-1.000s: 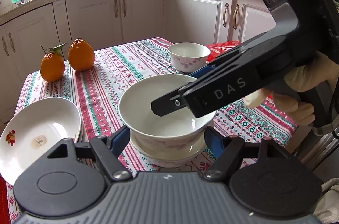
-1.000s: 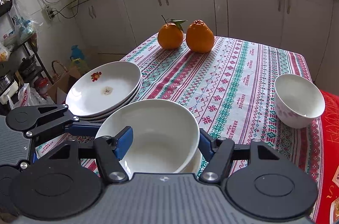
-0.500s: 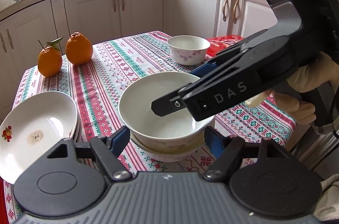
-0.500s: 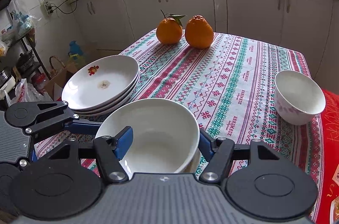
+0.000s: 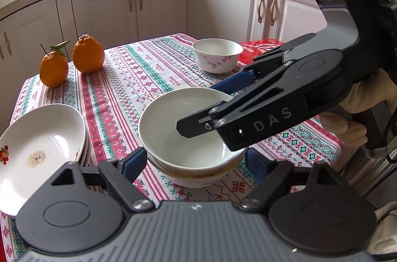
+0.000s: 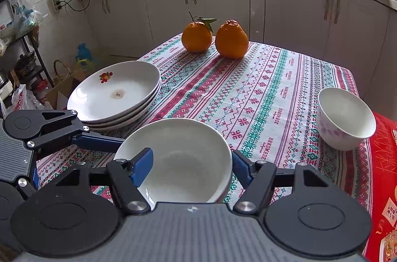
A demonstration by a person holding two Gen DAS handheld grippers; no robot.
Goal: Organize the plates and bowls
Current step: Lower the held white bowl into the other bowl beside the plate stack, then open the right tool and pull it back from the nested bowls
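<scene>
White bowl (image 6: 178,158) sits nested in another bowl (image 5: 196,179) at the near bench (image 6: 260,93) edge. Both tools have just been opening: left tool (image 5: 194,160) flanks it loosely; right tool (image 6: 191,162) straddles its rim, barely released. Risk: withdrawing could snag the rim and tip the stack off the edge.

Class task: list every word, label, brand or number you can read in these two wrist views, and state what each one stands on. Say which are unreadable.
"DAS": on the side of the black right gripper, seen in the left wrist view.
"HANDMADE": repeated along the stripes of the red, green and white patterned tablecloth.
Gold characters on the red plastic bag at the table's edge: too blurred to read.
Labels on the bottles on the kitchen counter: too small to read.
</scene>
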